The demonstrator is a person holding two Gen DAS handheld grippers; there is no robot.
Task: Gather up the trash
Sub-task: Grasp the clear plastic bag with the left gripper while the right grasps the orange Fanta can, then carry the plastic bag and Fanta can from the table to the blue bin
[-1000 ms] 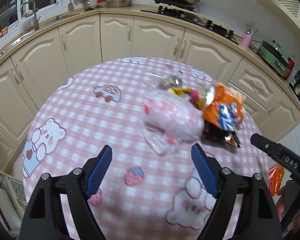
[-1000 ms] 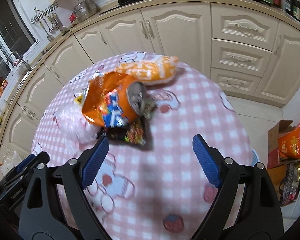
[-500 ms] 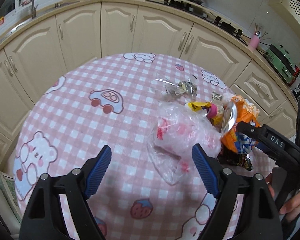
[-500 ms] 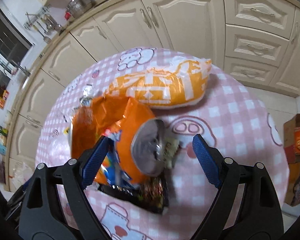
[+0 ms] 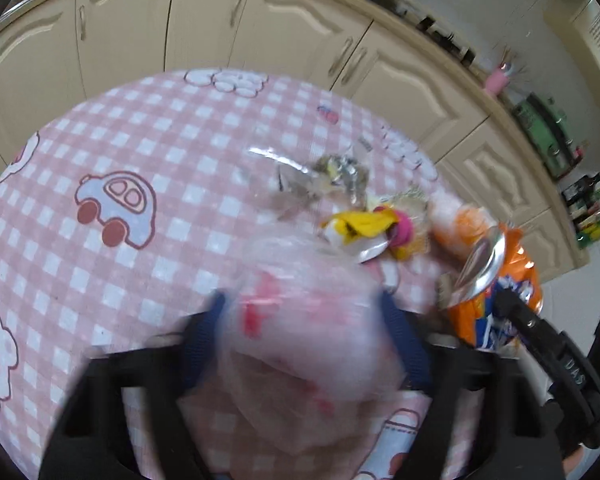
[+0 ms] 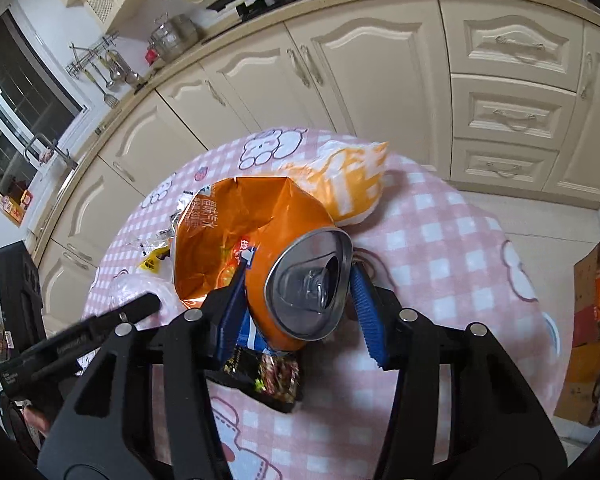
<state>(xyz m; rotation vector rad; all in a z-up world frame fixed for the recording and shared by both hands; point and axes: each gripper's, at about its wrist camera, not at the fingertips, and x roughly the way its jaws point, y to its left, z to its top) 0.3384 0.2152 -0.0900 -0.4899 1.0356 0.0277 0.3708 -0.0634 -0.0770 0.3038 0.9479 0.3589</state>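
Since a second ago both tongs have advanced and been closing: left tongs (image 5: 304, 344) now flank the blurred clear plastic bag (image 5: 300, 320), contact unclear, mid-worktop (image 5: 172, 136); right tongs (image 6: 300, 304) pinch the orange can (image 6: 300, 280) near the worktop's right edge.

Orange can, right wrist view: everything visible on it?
The orange can looks like aluminium, with blue-white print low on its side. It lies tipped, its silver top with the opened mouth facing the camera. It rests on a dark wrapper against the orange snack bag, between the right gripper pads, which have been closing on it.
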